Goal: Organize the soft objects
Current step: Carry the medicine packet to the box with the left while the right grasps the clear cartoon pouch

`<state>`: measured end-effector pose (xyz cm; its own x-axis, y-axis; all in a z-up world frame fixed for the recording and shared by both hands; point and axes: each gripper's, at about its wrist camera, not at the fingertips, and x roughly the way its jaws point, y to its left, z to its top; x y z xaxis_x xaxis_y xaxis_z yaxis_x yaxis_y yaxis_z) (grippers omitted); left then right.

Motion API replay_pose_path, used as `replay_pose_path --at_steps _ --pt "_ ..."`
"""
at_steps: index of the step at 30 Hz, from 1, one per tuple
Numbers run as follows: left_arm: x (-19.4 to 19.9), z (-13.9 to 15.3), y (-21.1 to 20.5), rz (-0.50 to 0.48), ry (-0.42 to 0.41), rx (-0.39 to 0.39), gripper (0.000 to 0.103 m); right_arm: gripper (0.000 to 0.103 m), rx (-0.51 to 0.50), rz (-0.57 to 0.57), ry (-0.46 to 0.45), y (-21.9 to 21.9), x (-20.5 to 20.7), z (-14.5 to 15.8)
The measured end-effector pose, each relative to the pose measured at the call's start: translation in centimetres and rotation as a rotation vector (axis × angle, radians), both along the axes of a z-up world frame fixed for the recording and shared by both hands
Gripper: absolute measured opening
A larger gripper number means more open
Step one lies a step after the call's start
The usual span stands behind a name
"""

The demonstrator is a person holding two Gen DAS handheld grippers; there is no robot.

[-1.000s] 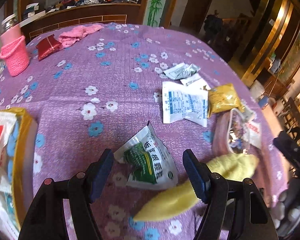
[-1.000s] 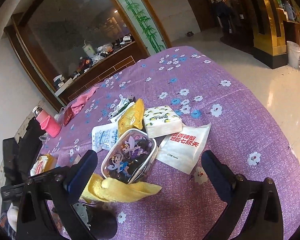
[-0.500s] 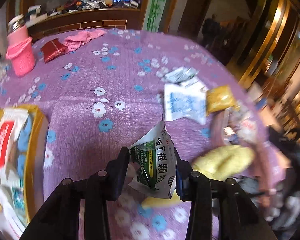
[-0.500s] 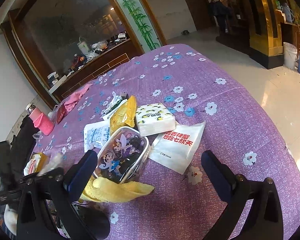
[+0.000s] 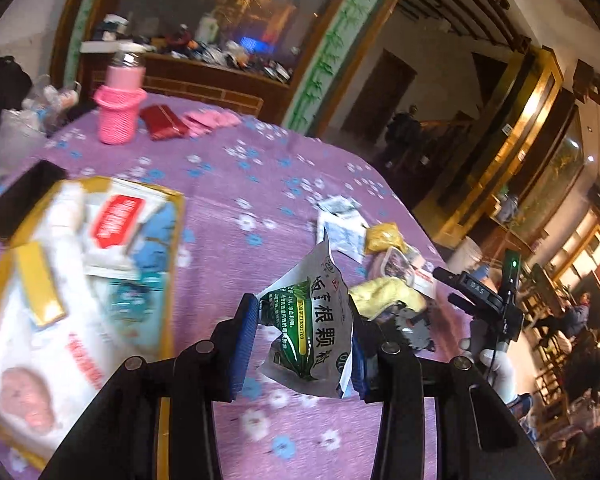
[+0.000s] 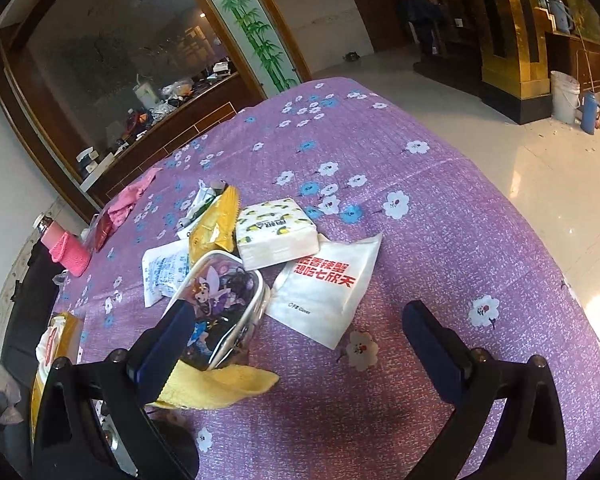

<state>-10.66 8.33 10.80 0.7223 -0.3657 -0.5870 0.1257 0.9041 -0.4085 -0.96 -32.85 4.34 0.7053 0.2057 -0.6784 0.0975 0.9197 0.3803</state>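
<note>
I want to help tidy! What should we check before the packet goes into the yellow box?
1. Left gripper shut on the green-and-white granule packet: ok.
2. Packet lifted off the purple tablecloth: ok.
3. Yellow box in view on the left: ok.
4. Room left in the box: cannot tell, blurred and already full of packets.
5. Right gripper open and holding nothing: ok.
6. Right gripper apart from the cartoon pouch: cannot tell.
</note>
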Motion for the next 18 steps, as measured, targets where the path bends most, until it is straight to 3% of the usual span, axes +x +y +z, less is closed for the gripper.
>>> replay_pose_path --at_steps 5,9,14,18 --pt "-1.7 0.4 2.3 0.02 -0.019 0.009 0.043 0.103 0.02 0.027 0.038 0.1 0.7 -0.2" --pt "-2.9 0.0 3.4 0.035 -0.045 0.029 0.043 0.103 -0.023 0.1 0.068 1.7 0.6 1.9" --pt "-2.9 -1.1 4.4 0.034 -0.027 0.006 0.043 0.103 -0.19 0.164 0.089 5.3 2.7 4.4" --pt "-3.4 -1.3 6.5 0.075 -0.023 -0.004 0.043 0.103 -0.288 0.184 0.162 7.9 5.1 3.6"
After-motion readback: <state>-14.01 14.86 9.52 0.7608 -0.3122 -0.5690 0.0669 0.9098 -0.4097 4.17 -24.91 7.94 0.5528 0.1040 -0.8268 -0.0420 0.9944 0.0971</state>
